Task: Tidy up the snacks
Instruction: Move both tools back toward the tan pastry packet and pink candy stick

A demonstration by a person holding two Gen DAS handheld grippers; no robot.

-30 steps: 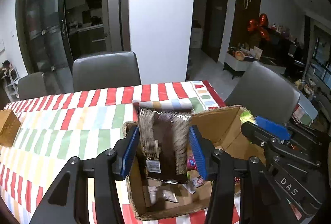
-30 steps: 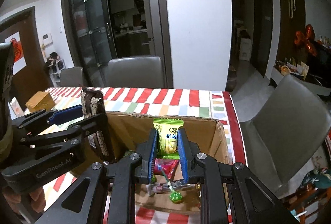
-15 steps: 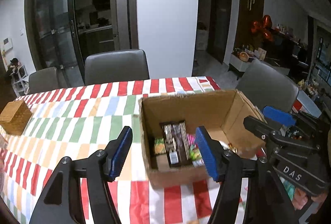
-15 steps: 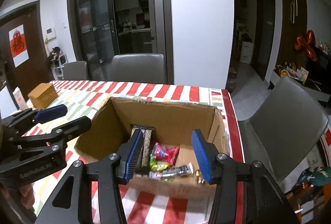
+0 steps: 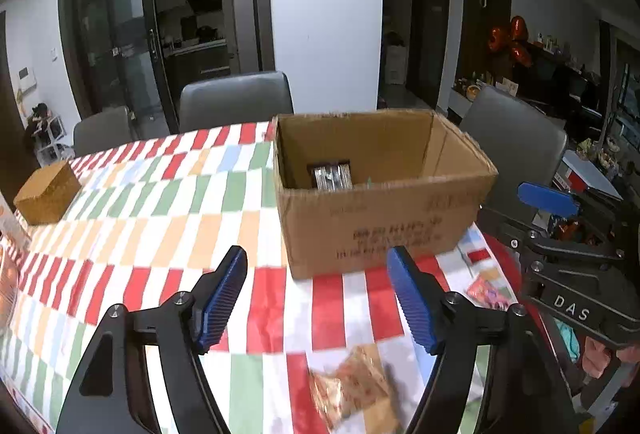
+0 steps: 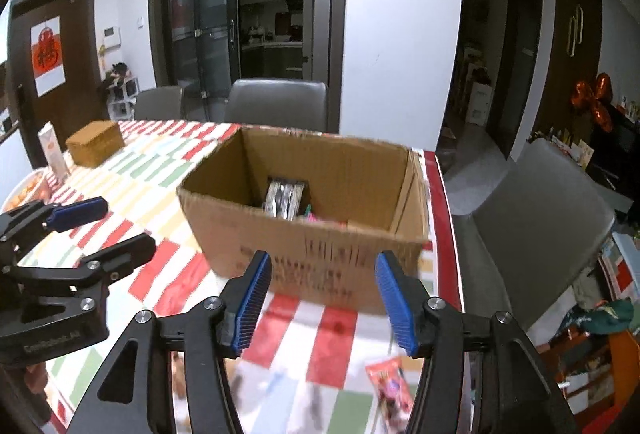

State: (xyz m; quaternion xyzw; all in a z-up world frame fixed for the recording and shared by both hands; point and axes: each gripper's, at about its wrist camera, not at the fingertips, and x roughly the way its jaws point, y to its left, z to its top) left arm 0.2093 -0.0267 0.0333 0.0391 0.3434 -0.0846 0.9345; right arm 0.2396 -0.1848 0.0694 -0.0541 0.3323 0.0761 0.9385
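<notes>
Both tongs empty, jaws just opened: left gripper (image 5: 316, 298) over an orange snack packet (image 5: 354, 392), right gripper (image 6: 322, 298) above a red packet (image 6: 390, 380); brown cardboard box (image 5: 384, 230) ahead holds some snacks, so partly done.

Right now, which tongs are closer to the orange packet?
Left. The left tongs hang just above the orange packet; the right tongs, off to its right. Both, empty, have just been opening.
</notes>
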